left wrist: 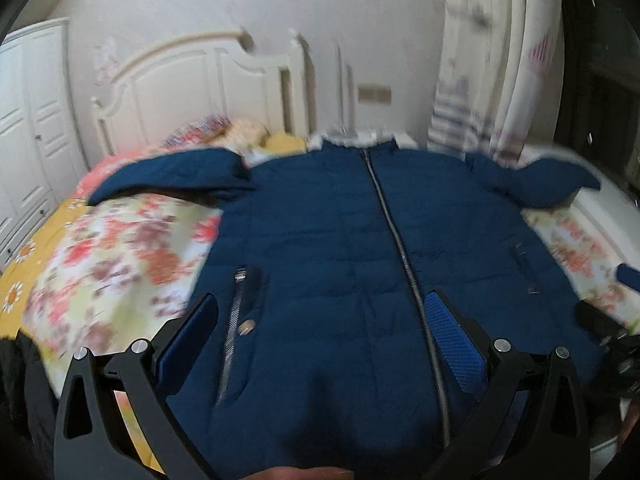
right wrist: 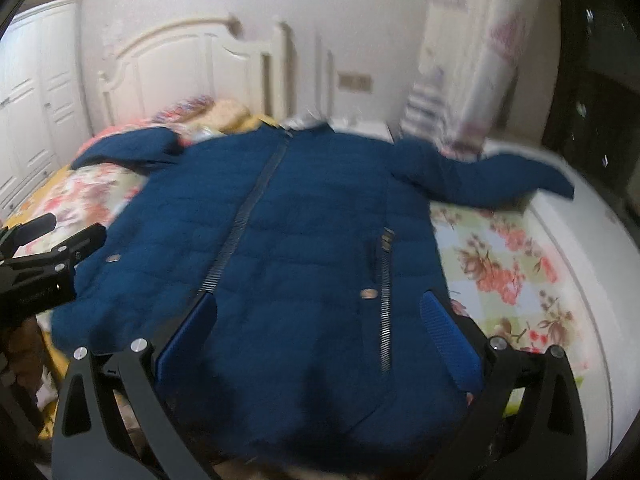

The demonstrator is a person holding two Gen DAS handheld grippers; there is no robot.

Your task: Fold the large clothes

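Observation:
A dark blue padded jacket (left wrist: pixel 320 240) lies front up on the bed, zipped, both sleeves spread out sideways, collar toward the headboard. It also shows in the right wrist view (right wrist: pixel 300 220). My left gripper (left wrist: pixel 320 328) is open, hovering over the jacket's lower left part near the hem, blue pads (left wrist: pixel 452 340) apart. My right gripper (right wrist: pixel 320 328) is open over the lower right part of the jacket near the pocket zip (right wrist: pixel 384 292). The left gripper's body shows at the left edge of the right wrist view (right wrist: pixel 44 264). Both views are motion-blurred.
The bed has a floral cover (left wrist: pixel 112 248) and a white headboard (left wrist: pixel 192 80). Pillows (left wrist: pixel 224 132) lie at the head. A white wardrobe (left wrist: pixel 24 128) stands at the left, curtains (left wrist: pixel 500 80) at the right. The bed's right edge (right wrist: pixel 592 280) is close.

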